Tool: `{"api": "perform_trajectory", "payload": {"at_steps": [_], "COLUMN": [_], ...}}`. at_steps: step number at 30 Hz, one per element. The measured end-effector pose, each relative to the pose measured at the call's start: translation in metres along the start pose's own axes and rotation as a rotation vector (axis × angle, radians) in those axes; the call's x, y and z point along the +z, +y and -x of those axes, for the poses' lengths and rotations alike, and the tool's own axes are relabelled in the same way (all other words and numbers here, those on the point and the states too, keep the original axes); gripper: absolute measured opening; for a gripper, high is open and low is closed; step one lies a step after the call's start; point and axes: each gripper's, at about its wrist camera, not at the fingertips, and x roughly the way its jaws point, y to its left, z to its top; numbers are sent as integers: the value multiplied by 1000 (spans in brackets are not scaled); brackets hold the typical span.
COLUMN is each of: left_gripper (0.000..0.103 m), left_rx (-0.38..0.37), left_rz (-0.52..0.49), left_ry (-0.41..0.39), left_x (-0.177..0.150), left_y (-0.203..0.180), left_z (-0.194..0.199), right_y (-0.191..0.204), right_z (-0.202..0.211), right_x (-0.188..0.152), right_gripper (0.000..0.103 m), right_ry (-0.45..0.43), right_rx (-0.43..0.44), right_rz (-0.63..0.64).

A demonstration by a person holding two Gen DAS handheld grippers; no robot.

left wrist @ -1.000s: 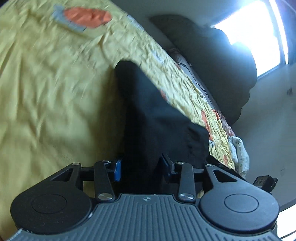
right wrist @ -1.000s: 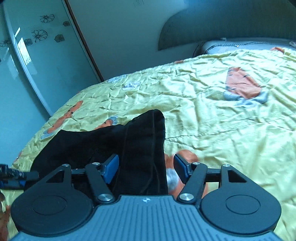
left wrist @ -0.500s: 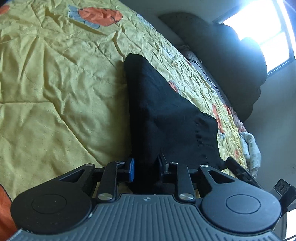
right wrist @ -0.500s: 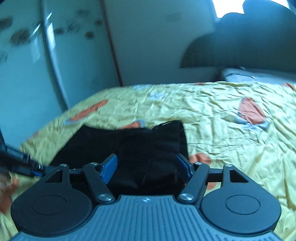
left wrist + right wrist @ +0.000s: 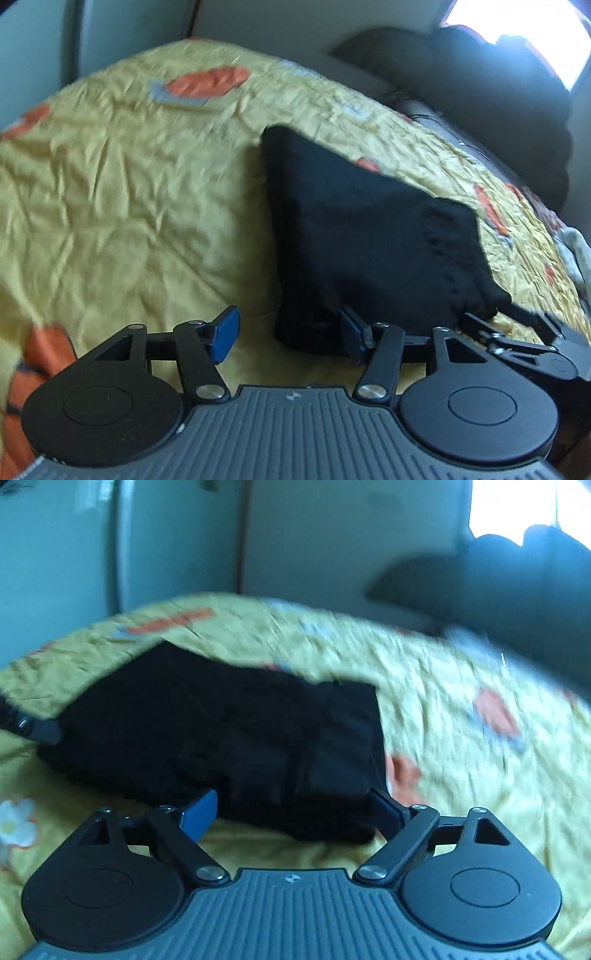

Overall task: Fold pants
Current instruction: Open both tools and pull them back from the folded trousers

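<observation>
your left claw [image 5: 288,334] stands wide, with nothing gripped. its blue pads [image 5: 225,332] are apart: the left one sits over bare quilt, the right one is touching or just beside the near corner of the pants [image 5: 369,236]. the pants lie as a dark folded bundle on the yellow quilt [image 5: 110,206], running from that near corner away toward the far side of the bed, wider on the right where a gathered edge shows. in the left view your right claw [image 5: 517,332] pokes in from the right edge, right by the pants' right corner.

your right claw [image 5: 295,810] is also wide and holds nothing. the near edge of the pants [image 5: 229,731] lies between its two pads [image 5: 197,812], with the right pad at the bundle's near right corner; you cannot tell whether either pad touches the cloth. in this view the pants spread left and away, flat on the quilt [image 5: 461,768], and the tip of your left claw [image 5: 33,729] shows at the pants' left corner. the right view is blurred, so fine folds in the fabric cannot be made out.

the quilt is creased and printed with orange shapes. dark pillows [image 5: 498,99] sit at the far right end of the bed, below a bright window [image 5: 517,33].
</observation>
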Motion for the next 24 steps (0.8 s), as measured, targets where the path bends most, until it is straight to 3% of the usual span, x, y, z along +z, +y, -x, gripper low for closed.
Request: {"api": "perform_trajectory", "payload": {"at_steps": [2,5,8,12,19,22,24], "left_gripper": [60,61,65,69,75,79,82], "left_rx": [-2,59,63,85,135,162,182], "left_rz": [-14,-57,-66,-102,-165,-193,-205], "left_ry": [-20,-43,-44,-44,-44,-52,-58], "left_x": [-5,-18,-29,-43,-61,-65,-67], "left_y": [-4,-16,-23,-30,-34,-36,-36], "left_z": [10,22,28,32,41,43,41], "right_y": [-8,-6,-1,10,53,52,38], "right_z": [13,42,67,89,113,127,136], "right_x": [-2,-5,-12,-22,-31,-29,-26], "right_gripper": [88,88,89,98,99,99,99], "right_ry": [-18,-66,-88,-62,33,52,42], "right_rx": [17,6,51,113,44,186,422], "right_rz": [-95,-111,-152,-191,-115,-219,-404]}}
